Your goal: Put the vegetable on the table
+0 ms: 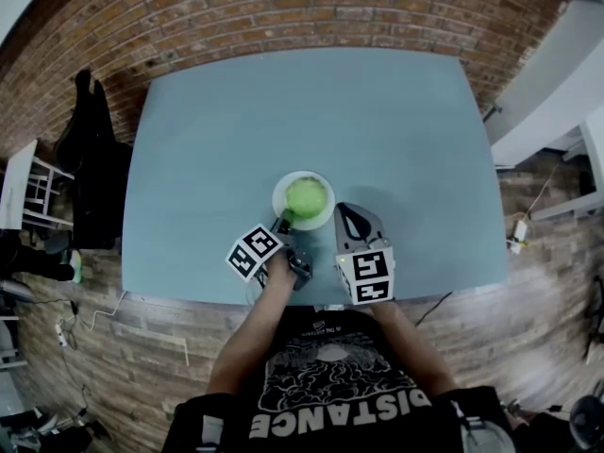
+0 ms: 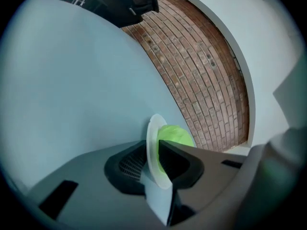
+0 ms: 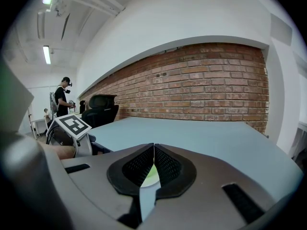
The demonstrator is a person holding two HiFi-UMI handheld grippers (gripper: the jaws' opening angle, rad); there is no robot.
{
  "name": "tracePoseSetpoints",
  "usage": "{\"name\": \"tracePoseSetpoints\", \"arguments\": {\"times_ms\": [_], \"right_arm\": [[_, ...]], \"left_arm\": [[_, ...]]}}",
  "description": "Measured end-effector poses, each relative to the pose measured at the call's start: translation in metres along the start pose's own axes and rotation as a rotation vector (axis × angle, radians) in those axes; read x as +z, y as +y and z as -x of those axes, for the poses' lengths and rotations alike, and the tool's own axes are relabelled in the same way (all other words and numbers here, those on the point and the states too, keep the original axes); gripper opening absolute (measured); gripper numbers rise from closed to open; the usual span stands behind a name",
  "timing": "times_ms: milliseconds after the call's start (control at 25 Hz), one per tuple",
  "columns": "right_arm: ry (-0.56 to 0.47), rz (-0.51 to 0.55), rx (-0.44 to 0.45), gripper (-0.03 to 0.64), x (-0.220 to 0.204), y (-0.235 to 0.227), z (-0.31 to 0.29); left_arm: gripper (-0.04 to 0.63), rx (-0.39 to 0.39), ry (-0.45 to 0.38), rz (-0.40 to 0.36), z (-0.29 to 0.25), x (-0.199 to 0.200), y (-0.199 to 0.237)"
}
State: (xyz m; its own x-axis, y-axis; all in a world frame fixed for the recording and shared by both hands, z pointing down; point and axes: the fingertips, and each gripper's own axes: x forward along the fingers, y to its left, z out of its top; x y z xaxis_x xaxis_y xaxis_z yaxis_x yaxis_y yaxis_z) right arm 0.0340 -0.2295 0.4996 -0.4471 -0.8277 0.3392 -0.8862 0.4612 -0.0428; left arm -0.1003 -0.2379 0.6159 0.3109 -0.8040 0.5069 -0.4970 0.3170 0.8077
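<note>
A green leafy vegetable (image 1: 306,197) lies on a small white plate (image 1: 281,189) near the front middle of the blue-grey table (image 1: 208,140). My left gripper (image 1: 283,223) is shut on the plate's near-left rim. In the left gripper view the plate (image 2: 152,133) stands edge-on between the jaws of the left gripper (image 2: 156,145), and the vegetable (image 2: 177,134) bulges on its right side. My right gripper (image 1: 351,211) is just right of the plate, shut and empty. Its jaws (image 3: 153,146) meet at the tips, with a sliver of green vegetable (image 3: 151,175) showing below them.
A brick wall (image 1: 311,8) runs behind the table. A black office chair (image 1: 94,159) stands at the table's left end, with a white rack (image 1: 33,192) beyond it. White furniture (image 1: 557,83) is at the right. A person (image 3: 62,96) stands far off in the right gripper view.
</note>
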Motion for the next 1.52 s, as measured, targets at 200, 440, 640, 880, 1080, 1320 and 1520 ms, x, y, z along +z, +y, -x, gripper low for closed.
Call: {"name": "tracePoseSetpoints", "arguments": {"times_ms": [200, 440, 640, 880, 1080, 1320, 1520], "right_arm": [[0.010, 0.003, 0.002, 0.009, -0.002, 0.001, 0.000], [0.011, 0.005, 0.011, 0.009, -0.004, 0.002, -0.002], [0.012, 0.005, 0.017, 0.009, -0.004, 0.004, -0.003], [0.016, -0.001, 0.013, 0.009, -0.005, 0.003, -0.004], [0.016, -0.003, 0.014, 0.009, -0.005, 0.003, -0.004], [0.016, -0.004, 0.016, 0.009, -0.005, -0.001, -0.002], [0.015, 0.001, 0.018, 0.009, -0.005, 0.000, 0.001]], "left_arm": [[0.066, 0.098, 0.011, -0.122, 0.001, 0.004, 0.008], [0.066, 0.155, 0.046, -0.219, 0.001, 0.001, 0.012], [0.066, 0.207, 0.078, -0.282, 0.002, -0.001, 0.015], [0.066, 0.233, 0.089, -0.329, 0.003, 0.000, 0.015], [0.066, 0.261, 0.099, -0.364, 0.003, 0.002, 0.015], [0.069, 0.285, 0.101, -0.418, 0.003, 0.001, 0.015], [0.074, 0.375, 0.071, -0.638, 0.003, 0.012, 0.013]]}}
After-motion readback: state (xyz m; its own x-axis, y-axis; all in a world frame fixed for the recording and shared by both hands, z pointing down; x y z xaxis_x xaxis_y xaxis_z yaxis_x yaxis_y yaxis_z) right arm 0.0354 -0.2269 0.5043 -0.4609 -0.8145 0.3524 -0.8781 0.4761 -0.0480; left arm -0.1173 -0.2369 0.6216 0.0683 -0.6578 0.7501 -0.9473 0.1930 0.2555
